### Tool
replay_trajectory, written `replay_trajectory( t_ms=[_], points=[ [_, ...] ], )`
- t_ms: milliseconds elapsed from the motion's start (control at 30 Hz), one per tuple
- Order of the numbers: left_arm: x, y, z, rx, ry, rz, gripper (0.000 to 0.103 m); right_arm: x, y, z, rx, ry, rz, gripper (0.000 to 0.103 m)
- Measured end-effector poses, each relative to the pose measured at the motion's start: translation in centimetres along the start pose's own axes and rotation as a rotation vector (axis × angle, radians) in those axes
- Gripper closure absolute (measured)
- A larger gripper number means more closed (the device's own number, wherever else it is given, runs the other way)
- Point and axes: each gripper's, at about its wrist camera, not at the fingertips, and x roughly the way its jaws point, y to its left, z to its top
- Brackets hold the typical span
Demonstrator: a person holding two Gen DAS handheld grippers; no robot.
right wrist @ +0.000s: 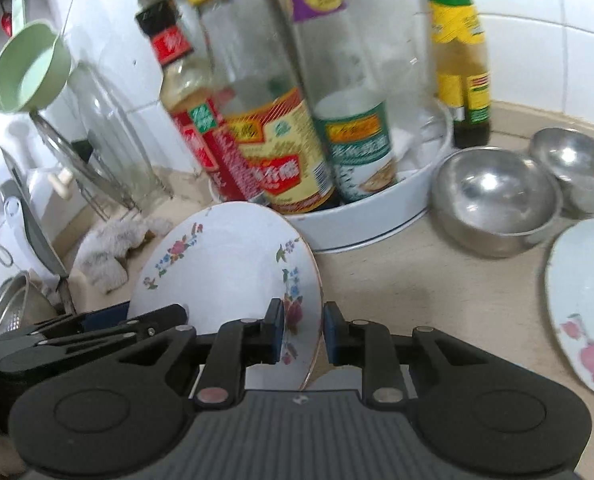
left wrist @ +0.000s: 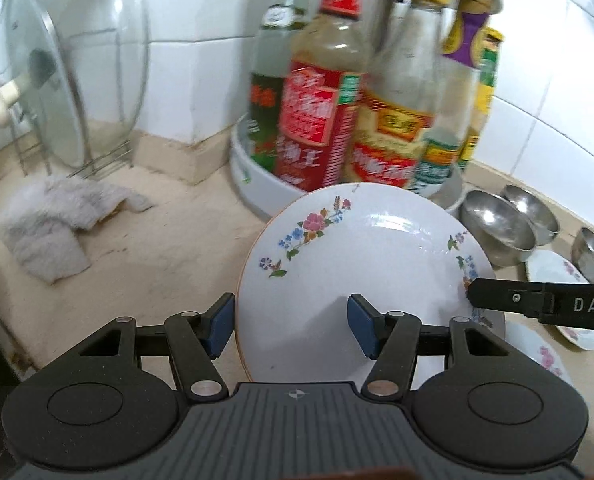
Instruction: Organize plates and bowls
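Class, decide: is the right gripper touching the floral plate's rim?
Cannot tell. In the right wrist view the right gripper straddles the floral plate rim; the left pad overlaps it, yet a gap shows beside the right pad.

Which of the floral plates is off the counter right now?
The floral plate tilted up on edge, its right rim between the right hand-held gripper fingers. The other floral plate lies flat on the counter by the steel bowls.
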Motion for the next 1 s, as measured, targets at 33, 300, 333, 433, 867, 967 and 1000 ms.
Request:
replay_trajectory(
  t_ms=[33, 300, 333, 433, 867, 967, 1000],
  points=[
    [-0.1, -0.5, 0.1, 0.010, -0.003, -0.010, 0.037, -0.6, -0.3, 0.0, 0.008, -0.010, -0.007, 0.081],
    [0.0, -5.2, -0.2, 0.117, 0.004, -0.119, 0.036, -4.8, -3.7, -1.6, 0.109, -0.036, -0.080, 0.081],
    [0.2, -5.8, -0.3, 0.129, 0.012, -0.131, 0.036, -5.3, -4.2, -1.9, 0.124, -0.037, -0.093, 0.081],
    [0.6, -7.4, -1.0, 0.156, 0.040, -0.167, 0.035, -6.8, -5.4, -2.8, 0.156, -0.047, -0.125, 0.081],
    [1.2, -10.0, -3.7, 0.231, 0.116, -0.202, 0.035, -8.4, -7.8, -6.4, 0.242, 0.022, -0.176, 0.081],
    [1.4, -10.2, -4.0, 0.236, 0.126, -0.200, 0.035, -8.3, -7.9, -6.9, 0.245, 0.035, -0.183, 0.081],
    [1.4, -10.2, -4.1, 0.236, 0.129, -0.199, 0.035, -8.2, -7.9, -7.0, 0.245, 0.039, -0.188, 0.081]
  ],
)
